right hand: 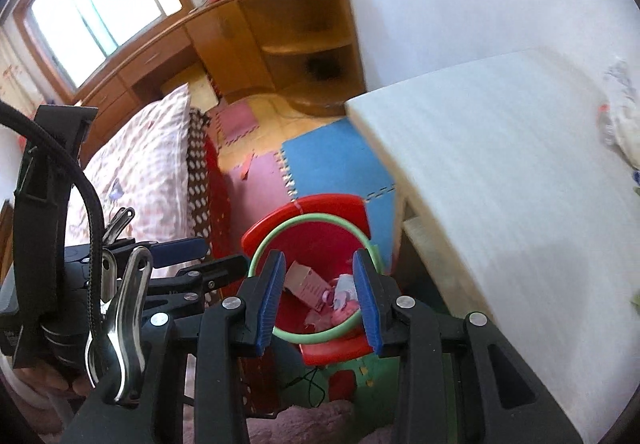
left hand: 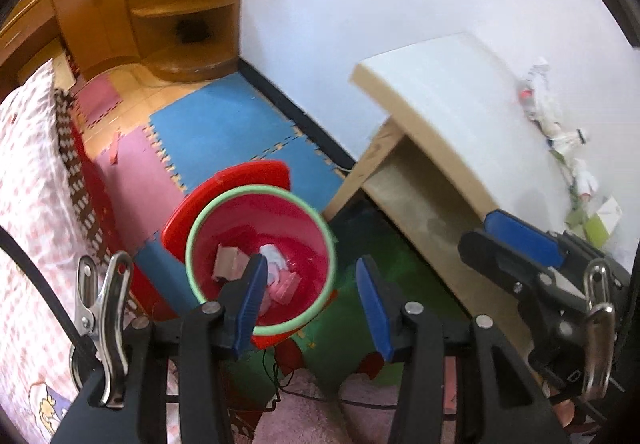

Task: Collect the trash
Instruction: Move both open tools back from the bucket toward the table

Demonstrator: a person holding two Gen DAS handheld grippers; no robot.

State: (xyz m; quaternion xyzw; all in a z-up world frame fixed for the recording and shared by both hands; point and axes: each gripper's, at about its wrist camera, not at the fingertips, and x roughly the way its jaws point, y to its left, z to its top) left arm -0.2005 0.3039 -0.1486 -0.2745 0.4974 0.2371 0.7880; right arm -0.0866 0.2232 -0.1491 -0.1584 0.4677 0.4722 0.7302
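In the left wrist view, the left gripper (left hand: 316, 304) is seen angled steeply down above the round red plastic bin with the pale green rim (left hand: 260, 260), which serves as the landmark. Its blue-padded jaws stand partly apart and nothing is held between them. Pink and white scraps of trash (left hand: 276, 272) are seen lying inside the bin. To the right of the bin, well apart from it, crumpled white paper and wrappers (left hand: 560, 132) are left on the white-topped wooden table (left hand: 440, 92). The right gripper (left hand: 520, 240) is seen beside that table's edge.

In the right wrist view, the right gripper (right hand: 320, 300) is likewise pointed down over the bin (right hand: 316, 240), jaws partly open and empty. A drop appears finished; next, the table litter must be reached and pinched.
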